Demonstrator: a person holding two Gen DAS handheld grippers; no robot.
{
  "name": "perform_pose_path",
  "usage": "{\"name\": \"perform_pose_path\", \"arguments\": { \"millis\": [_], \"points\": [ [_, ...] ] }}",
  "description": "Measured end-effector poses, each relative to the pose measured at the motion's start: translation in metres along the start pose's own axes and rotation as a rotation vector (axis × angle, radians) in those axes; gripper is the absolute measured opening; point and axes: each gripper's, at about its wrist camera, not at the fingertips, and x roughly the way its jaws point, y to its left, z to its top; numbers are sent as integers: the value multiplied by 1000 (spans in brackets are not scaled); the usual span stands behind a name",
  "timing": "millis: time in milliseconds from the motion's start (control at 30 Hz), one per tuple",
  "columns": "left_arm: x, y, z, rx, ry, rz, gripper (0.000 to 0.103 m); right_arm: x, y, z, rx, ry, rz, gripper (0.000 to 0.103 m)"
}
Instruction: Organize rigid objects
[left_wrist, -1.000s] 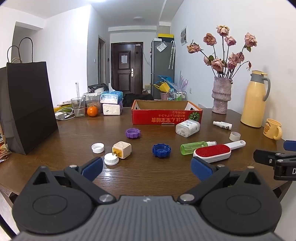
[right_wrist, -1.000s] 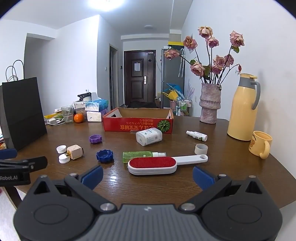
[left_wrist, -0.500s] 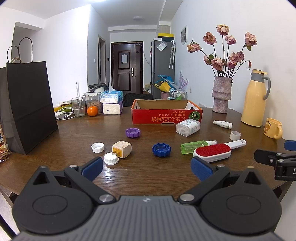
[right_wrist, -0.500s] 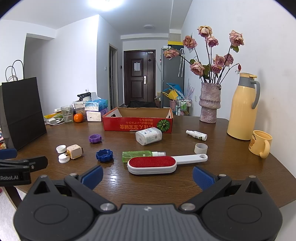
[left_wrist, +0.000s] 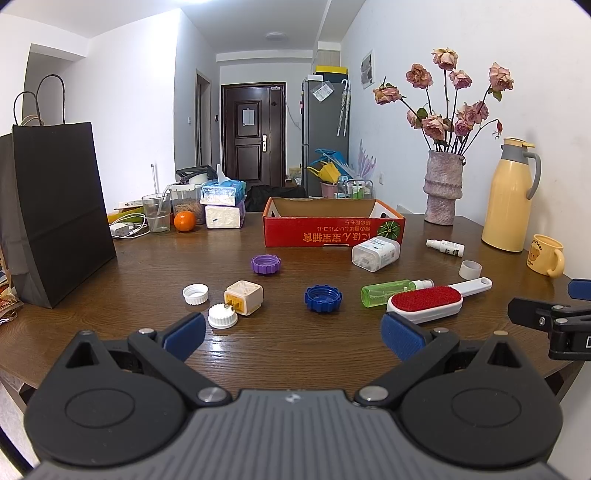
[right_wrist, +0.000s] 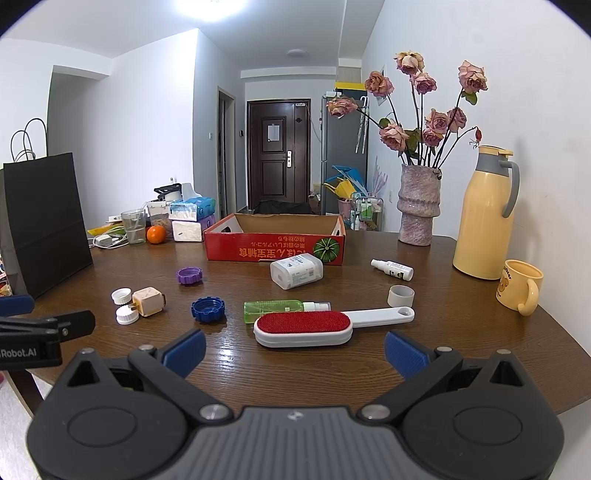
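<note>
A red cardboard box (left_wrist: 332, 230) (right_wrist: 275, 247) stands open at the table's middle back. In front of it lie a red lint brush (left_wrist: 424, 301) (right_wrist: 304, 326), a green bottle (left_wrist: 388, 291) (right_wrist: 273, 307), a white container (left_wrist: 375, 253) (right_wrist: 295, 272), a blue cap (left_wrist: 322, 298) (right_wrist: 207, 309), a purple cap (left_wrist: 266, 264) (right_wrist: 189, 275), a beige plug cube (left_wrist: 243, 297) (right_wrist: 148, 301), two white caps (left_wrist: 221, 316), a small spray bottle (left_wrist: 445, 247) (right_wrist: 392, 269) and a white ring (right_wrist: 400, 294). My left gripper (left_wrist: 291, 334) and right gripper (right_wrist: 293, 347) are open and empty at the near edge.
A black paper bag (left_wrist: 55, 221) stands at the left. A vase of roses (right_wrist: 419, 206), a yellow thermos (right_wrist: 484, 218) and a yellow mug (right_wrist: 519, 291) stand at the right. A glass, an orange (left_wrist: 184, 220) and tissue packs sit at the back left.
Both grippers have barely shifted; the scene on the table is unchanged.
</note>
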Motion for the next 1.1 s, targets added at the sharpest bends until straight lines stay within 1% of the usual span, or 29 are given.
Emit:
{"name": "perform_pose_path", "arguments": {
  "millis": [1100],
  "points": [
    [5, -1, -3, 0, 7, 1, 103, 8, 3, -2, -7, 15, 0, 103]
  ]
}}
